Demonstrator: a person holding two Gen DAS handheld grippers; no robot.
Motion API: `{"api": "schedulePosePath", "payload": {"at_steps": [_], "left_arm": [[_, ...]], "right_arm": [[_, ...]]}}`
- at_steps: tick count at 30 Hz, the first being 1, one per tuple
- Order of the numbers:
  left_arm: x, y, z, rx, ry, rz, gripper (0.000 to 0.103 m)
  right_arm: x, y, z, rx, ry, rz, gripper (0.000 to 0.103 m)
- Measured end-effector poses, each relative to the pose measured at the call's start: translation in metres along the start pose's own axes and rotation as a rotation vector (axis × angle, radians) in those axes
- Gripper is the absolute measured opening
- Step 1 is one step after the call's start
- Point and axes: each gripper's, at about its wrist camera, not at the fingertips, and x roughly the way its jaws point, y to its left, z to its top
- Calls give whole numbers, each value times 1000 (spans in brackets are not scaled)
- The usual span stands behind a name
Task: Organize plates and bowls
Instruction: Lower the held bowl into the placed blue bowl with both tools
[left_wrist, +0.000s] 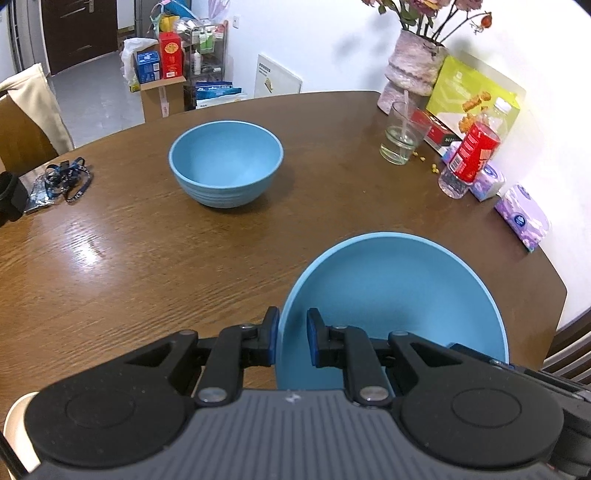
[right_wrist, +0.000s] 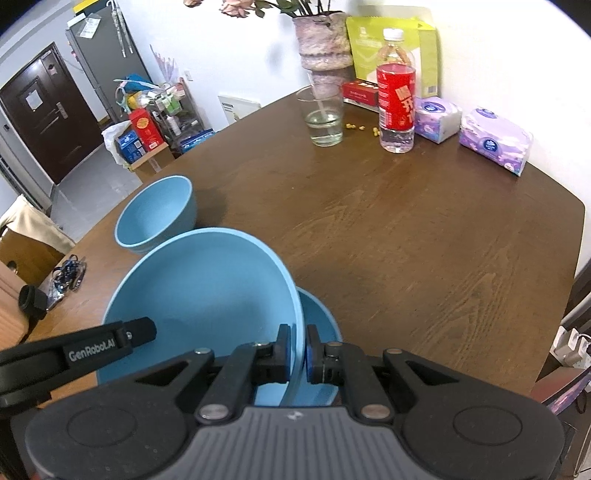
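Note:
A wide blue bowl (left_wrist: 399, 295) hangs tilted over the brown table (left_wrist: 147, 258), with both grippers gripping it. My left gripper (left_wrist: 291, 325) is shut on its near-left rim. My right gripper (right_wrist: 298, 343) is shut on the opposite rim of the same wide bowl (right_wrist: 207, 288). One of the left gripper's fingers (right_wrist: 140, 330) shows at that bowl's left edge. Another blue dish (right_wrist: 319, 321) lies partly hidden under the held bowl. A smaller, deeper blue bowl (left_wrist: 225, 162) stands upright and empty farther out on the table, also the smaller bowl (right_wrist: 155, 214) in the right wrist view.
Along the wall side stand a drinking glass (right_wrist: 325, 118), a red-labelled bottle (right_wrist: 396, 99), two tissue packs (right_wrist: 495, 140), a vase (right_wrist: 325, 48) and a green box (right_wrist: 391, 48). A blue lanyard (left_wrist: 68, 177) lies at the table's left edge, beside a chair (left_wrist: 26, 122).

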Motion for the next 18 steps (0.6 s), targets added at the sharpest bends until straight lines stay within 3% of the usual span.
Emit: {"api": "schedulePosePath", "payload": {"at_steps": [18], "left_arm": [[31,-16,-7,26,36,9,16]], "right_arm": [[26,-16,-3,-28,20,-46,8]]}}
